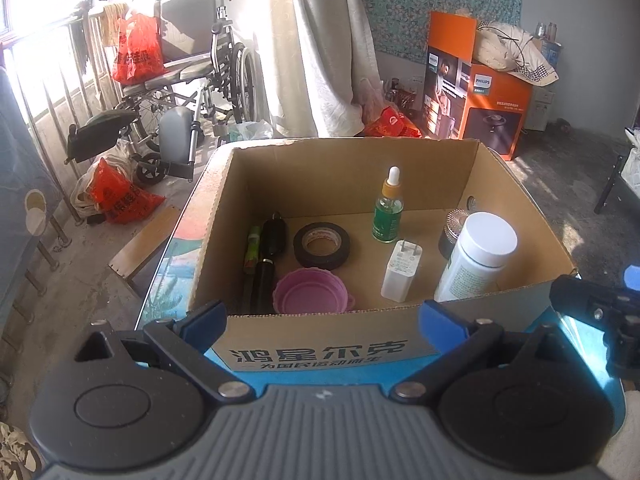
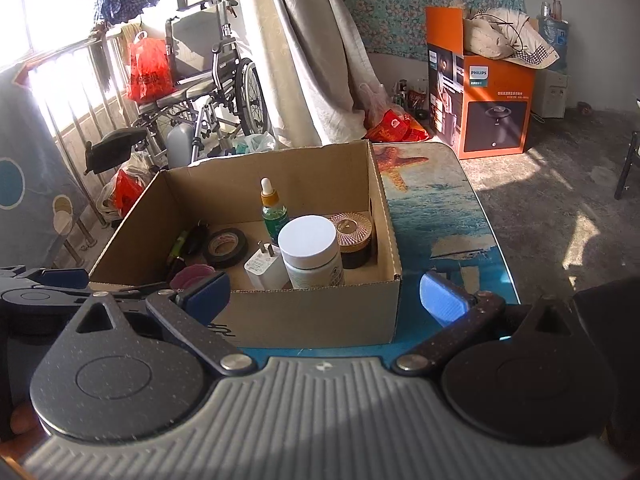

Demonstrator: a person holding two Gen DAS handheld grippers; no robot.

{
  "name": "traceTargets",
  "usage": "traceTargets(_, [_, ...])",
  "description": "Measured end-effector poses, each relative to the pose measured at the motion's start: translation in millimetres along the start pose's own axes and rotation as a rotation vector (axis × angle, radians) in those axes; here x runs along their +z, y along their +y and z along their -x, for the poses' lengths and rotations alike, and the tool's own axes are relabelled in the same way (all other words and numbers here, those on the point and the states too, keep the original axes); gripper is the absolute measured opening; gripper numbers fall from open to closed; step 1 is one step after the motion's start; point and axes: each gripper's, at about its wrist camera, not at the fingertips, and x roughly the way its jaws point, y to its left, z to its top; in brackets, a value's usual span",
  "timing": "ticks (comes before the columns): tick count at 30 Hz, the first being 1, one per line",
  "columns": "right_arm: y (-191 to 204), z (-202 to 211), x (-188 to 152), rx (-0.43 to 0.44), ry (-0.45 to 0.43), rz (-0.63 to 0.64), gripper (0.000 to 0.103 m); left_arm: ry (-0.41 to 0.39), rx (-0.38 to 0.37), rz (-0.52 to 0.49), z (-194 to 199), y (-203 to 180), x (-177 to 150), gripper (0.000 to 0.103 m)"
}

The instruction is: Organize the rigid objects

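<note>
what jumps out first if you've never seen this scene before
An open cardboard box sits on a sea-print table, holding a white-lidded bottle at its right, a green dropper bottle in the middle and black tape to the left. Behind, a wheelchair stands by the bright window, and an orange carton sits right.

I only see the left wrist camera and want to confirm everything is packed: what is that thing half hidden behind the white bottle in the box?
Observer: In the right wrist view it is a dark jar with a ribbed copper-toned lid, upright behind the white bottle, near the right wall of the box.
Operator: Is the right gripper holding anything?
Observer: No. The right gripper has its fingers wide apart, with nothing between them.
Operator: Any item left on the table right of the box?
Observer: None shows; only the table with its sea-and-starfish print.
</note>
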Motion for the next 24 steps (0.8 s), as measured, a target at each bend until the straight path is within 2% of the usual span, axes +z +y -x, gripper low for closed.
traceTargets(6, [16, -24, 2, -0.01, 0.054, 0.04, 0.102, -0.004, 0.004, 0.019, -1, 3, 3, 0.103])
traceTargets(24, [17, -40, 3, -0.037, 0.078, 0.035, 0.102, 0.005, 0.022, 0.038, -2, 6, 3, 0.103])
